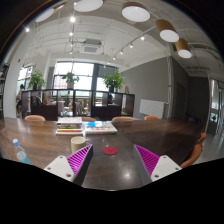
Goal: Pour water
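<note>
Gripper view | gripper (110,160) fingers spread, pinching nothing | cup (78,144) just ahead of left finger | red item (110,151) between | books (72,127) beyond on table (150,135) | no legible writing

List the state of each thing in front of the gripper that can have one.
Gripper: fingers open, holding nothing, pink pads facing each other.
White round cup: upright on the brown wooden table, just beyond the left finger; contents not visible.
Small red flat object: lying on the table ahead of the fingers.
</note>
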Demonstrator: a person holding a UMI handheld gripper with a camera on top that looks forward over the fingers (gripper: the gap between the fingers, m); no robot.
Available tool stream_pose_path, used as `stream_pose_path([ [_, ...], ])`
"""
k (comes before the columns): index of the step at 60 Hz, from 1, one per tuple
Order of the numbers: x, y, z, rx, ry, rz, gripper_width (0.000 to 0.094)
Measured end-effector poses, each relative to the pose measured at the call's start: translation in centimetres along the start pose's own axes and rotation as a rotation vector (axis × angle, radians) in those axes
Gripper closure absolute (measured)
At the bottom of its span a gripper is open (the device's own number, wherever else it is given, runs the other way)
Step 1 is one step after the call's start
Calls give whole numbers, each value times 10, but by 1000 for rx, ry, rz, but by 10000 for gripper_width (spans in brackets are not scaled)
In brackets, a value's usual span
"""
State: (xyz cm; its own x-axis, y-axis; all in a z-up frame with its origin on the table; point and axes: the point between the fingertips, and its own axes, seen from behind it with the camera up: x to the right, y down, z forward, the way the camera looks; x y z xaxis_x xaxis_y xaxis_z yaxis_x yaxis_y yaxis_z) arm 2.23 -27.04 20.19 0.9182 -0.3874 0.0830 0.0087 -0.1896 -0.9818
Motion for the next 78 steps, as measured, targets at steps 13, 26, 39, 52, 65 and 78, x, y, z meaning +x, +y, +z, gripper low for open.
stream_pose_path([
  [13, -42, 41, -16, -20, -33, 8, 126],
  [26, -158, 91, -47, -62, -229, 27, 124],
  [39, -277, 104, -82, -11, -476, 16, 116],
  [52, -349, 105, -82, -4, -581, -6, 120],
  [65, -388, 102, -52, 14, -599, -5, 126],
  [78, -393, 99, -28, 33, -549, -51, 458],
])
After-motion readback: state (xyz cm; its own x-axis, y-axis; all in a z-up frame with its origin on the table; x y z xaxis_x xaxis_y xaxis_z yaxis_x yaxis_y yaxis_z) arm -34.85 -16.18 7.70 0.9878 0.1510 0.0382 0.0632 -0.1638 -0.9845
